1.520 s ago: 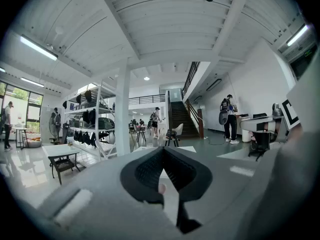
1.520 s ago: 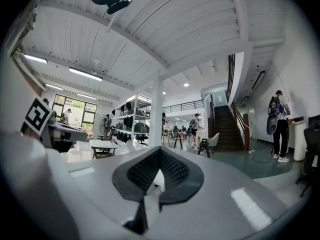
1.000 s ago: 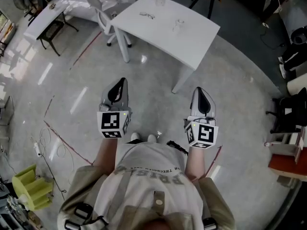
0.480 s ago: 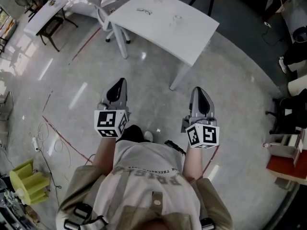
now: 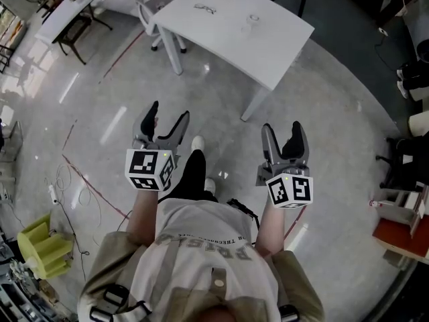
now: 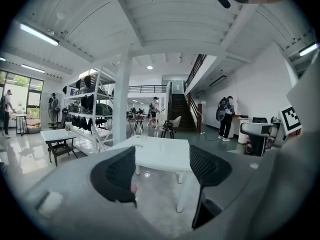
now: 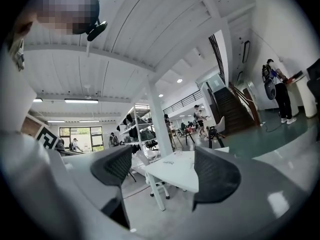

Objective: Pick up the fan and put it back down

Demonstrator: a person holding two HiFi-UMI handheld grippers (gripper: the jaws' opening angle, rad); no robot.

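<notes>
I can make out no fan for certain in any view. In the head view my left gripper [image 5: 167, 116] and right gripper [image 5: 281, 131] are held side by side at waist height over the grey floor. They point toward a white table [image 5: 234, 32]. Both sets of jaws are opening, with nothing between them. The left gripper view shows my left gripper [image 6: 162, 171] with its black pads apart and the white table [image 6: 160, 154] beyond the gap. In the right gripper view my right gripper [image 7: 165, 171] is spread the same way, framing the white table [image 7: 175, 171].
Two clear glasses [image 5: 252, 20] and a small dark item [image 5: 201, 7] stand on the table. A white chair [image 5: 151, 12] and a dark side table [image 5: 67, 19] are at the far left. A yellow object [image 5: 40, 253] and loose cables [image 5: 74, 186] lie at my left. People [image 6: 226, 116] stand far off.
Both grippers have gone from shut to open. A dark trouser leg and shoe now show between the grippers. Both hands have drifted slightly lower in the picture.
</notes>
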